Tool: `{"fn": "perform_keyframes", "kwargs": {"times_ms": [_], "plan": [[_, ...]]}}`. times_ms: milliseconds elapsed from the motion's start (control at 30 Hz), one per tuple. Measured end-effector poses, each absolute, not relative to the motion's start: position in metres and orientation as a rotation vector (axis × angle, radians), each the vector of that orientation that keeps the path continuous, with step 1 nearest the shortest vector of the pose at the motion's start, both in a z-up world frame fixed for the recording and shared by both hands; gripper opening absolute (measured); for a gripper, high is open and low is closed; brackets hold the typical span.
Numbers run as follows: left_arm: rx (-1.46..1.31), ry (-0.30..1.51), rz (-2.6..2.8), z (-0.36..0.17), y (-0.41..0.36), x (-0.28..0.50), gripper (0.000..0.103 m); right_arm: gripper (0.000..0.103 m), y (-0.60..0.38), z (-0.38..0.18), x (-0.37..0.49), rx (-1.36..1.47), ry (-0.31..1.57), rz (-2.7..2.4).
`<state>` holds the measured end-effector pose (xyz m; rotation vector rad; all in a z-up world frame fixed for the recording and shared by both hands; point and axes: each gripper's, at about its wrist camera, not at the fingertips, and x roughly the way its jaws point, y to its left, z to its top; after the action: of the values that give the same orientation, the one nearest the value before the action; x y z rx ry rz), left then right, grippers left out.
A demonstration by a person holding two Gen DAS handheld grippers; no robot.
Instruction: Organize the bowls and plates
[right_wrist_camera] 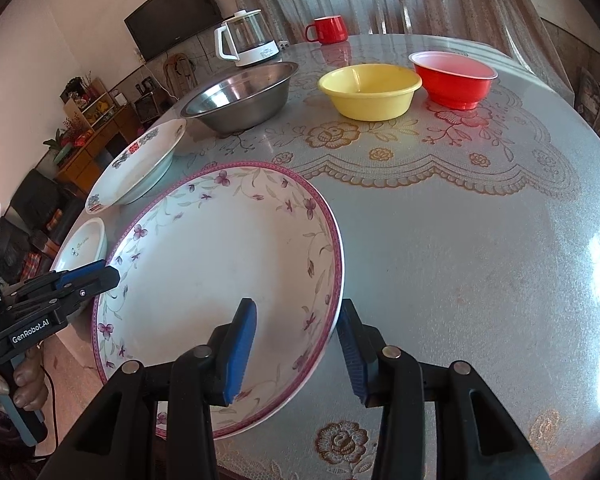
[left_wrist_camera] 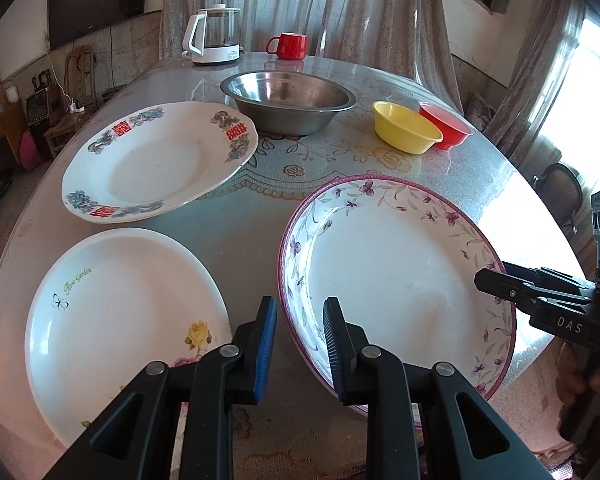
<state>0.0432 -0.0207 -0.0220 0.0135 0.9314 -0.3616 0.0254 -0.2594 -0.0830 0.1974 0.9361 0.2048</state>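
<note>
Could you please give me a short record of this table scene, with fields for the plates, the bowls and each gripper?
plates: purple-flower plate; red-character plate; Rose Garden plate; all apart
bowls: steel bowl, yellow bowl, red bowl, at the far side of the table
left gripper: open, its jaws astride the purple-flower plate's near rim
right gripper: open, its jaws astride the same plate's opposite rim
other: kettle, red mug
</note>
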Motion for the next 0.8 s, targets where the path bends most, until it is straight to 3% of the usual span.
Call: {"fn": "perform_keyframes", "kwargs": {"times_ms": [167,333,567,800], "plan": [[-0.033,0.907,-0.349,-0.016,-0.006,0.046,0.032,0.045,-0.256,-0.069,0.028,0.145,0.896,0.17],[-0.077,0.885,-0.323,-0.012,0.007,0.05,0.039,0.06,-0.243,-0.065,0.038,0.106,0.885,0.144],[-0.107,0.86,-0.29,-0.008,0.02,0.053,0.04,0.059,-0.235,-0.073,0.048,0.028,0.908,0.076],[-0.157,0.863,-0.238,-0.011,0.037,0.058,0.04,0.059,-0.235,-0.052,0.049,0.039,0.804,0.02]]}}
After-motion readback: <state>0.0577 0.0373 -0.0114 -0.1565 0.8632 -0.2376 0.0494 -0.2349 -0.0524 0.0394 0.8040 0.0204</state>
